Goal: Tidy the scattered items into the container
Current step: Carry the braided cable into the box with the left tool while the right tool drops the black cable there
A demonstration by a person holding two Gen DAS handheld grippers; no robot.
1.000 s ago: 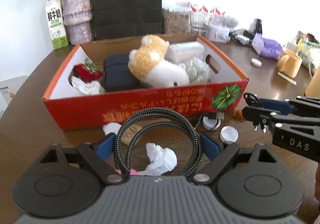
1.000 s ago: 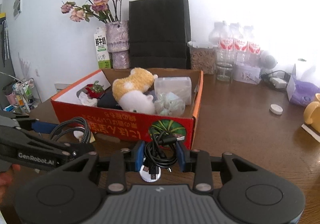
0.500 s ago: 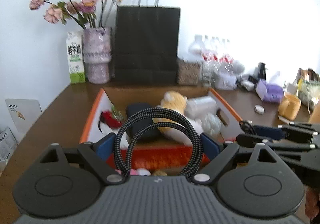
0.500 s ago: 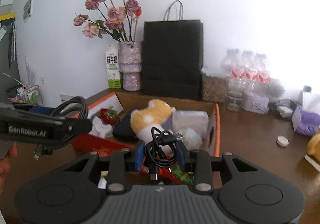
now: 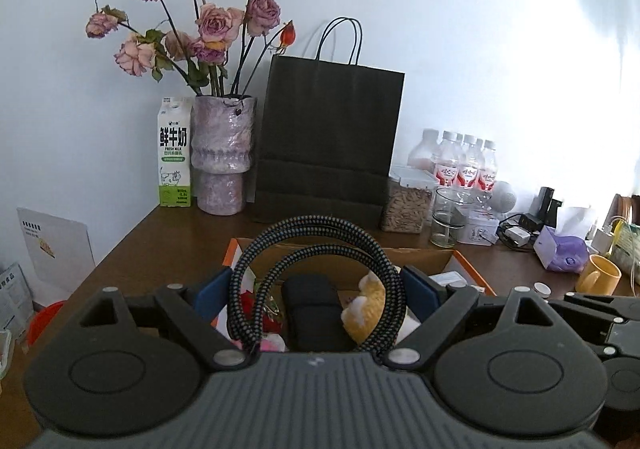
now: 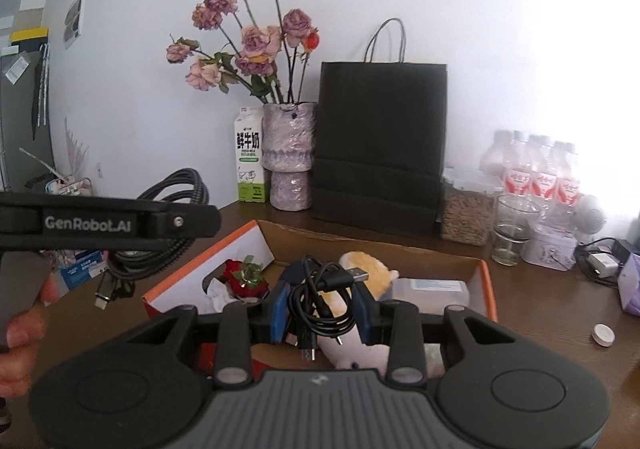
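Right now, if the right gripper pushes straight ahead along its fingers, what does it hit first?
Likely the plush toy inside the cardboard box. The right gripper holds a black USB cable just over it. Depth is unclear; aimed higher, it would pass on toward the black paper bag.

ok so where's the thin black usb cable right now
In the right wrist view the thin black usb cable is bundled between the right gripper's blue pads, held over the orange box, just in front of the plush toy.

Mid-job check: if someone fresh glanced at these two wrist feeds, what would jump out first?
Each gripper grips a coiled cable above the orange cardboard box: the left gripper a braided cable, the right gripper a thin black USB cable. Behind the box stand wilted roses and a black paper bag.
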